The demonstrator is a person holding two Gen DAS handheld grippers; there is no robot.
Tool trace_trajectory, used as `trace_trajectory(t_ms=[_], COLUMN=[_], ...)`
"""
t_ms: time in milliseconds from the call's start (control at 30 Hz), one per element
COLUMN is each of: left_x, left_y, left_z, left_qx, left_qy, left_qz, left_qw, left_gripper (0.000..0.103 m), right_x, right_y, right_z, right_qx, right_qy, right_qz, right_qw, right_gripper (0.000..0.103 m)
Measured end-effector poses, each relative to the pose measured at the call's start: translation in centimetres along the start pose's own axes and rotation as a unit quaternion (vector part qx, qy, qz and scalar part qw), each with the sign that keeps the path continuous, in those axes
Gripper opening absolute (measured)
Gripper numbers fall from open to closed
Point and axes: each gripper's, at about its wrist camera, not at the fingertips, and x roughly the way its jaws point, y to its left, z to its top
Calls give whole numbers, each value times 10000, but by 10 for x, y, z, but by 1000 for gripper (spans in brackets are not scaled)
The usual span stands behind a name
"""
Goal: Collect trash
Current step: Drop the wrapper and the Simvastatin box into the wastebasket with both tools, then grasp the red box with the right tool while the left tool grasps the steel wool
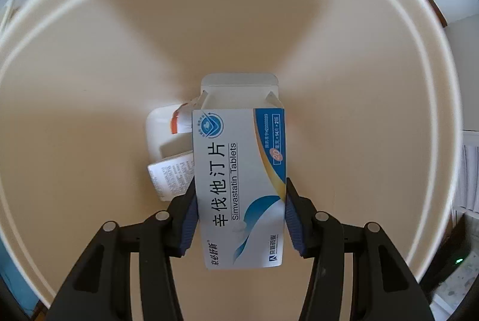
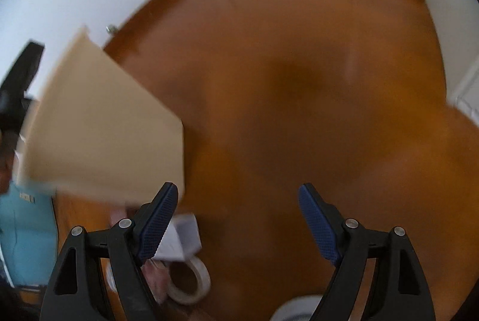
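Observation:
My left gripper [image 1: 241,213] is shut on a white and blue Simvastatin tablet box [image 1: 239,186], its far flap open, held over the mouth of a cream trash bin [image 1: 344,81]. At the bin's bottom lie a white container with an orange mark [image 1: 163,132] and a folded printed leaflet [image 1: 170,174]. My right gripper [image 2: 238,219] is open and empty above a blurred brown table [image 2: 299,111]. The bin's outer wall shows at the left of the right wrist view [image 2: 101,126].
A roll of white tape [image 2: 191,282], a crumpled white paper [image 2: 182,240] and something pinkish [image 2: 154,276] lie on the table below the right gripper's left finger. A white round object [image 2: 296,309] sits at the bottom edge. White walls and a door stand beyond.

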Motion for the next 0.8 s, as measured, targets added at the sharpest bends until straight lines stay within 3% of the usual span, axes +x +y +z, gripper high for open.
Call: trace_trajectory(t_ms=[100,200,233,333,433,500,633,667,700,733,767,800], left_x=[4,-2,-8,-39,-84,-106,-102,-103,-99,-94,-92,-90], left_y=[-1,-4,-5,-2,9,21,42,45,43,38,36,38], left_z=[3,0,-2,-22,-47,-85,-150,-165,-181,-195,-203,-213], left_qx=[-213,-182,-202,-302,-372,-558,-1266,-1273,-1367,-1397,-1431,-1461], left_qy=[112,16,-92,-561,-1263,-1677,-1998,-2351,-2552,-2567,-2547,-2604], left_qz=[-72,4,7,-213,-548,-678,-684,-701,-472,-150,-92,-263], left_qw=[9997,9998,9998,9977,9898,9819,9692,9610,9560,9562,9563,9540], left_gripper=[53,76,76,76,76,76,77,80,80,80,80,80], right_x=[20,27,26,21,18,25,32,35,40,47,55,61], right_y=[-4,-2,1,8,16,22,45,51,53,51,48,46], right_z=[-16,-19,-18,-19,-20,-25,-45,-52,-59,-66,-75,-80], right_qx=[54,54,14,-157,-478,-634,-1114,-1229,-1161,-875,-531,-367], right_qy=[359,462,447,364,345,399,540,637,839,1081,1327,1501], right_qz=[-35,49,55,107,197,332,915,1112,1426,1799,2080,2137], right_qw=[9993,9989,9990,9992,9981,9966,9881,9841,9794,9738,9676,9646], right_gripper=[85,85,85,85,85,85,85,85,85,85,85,85])
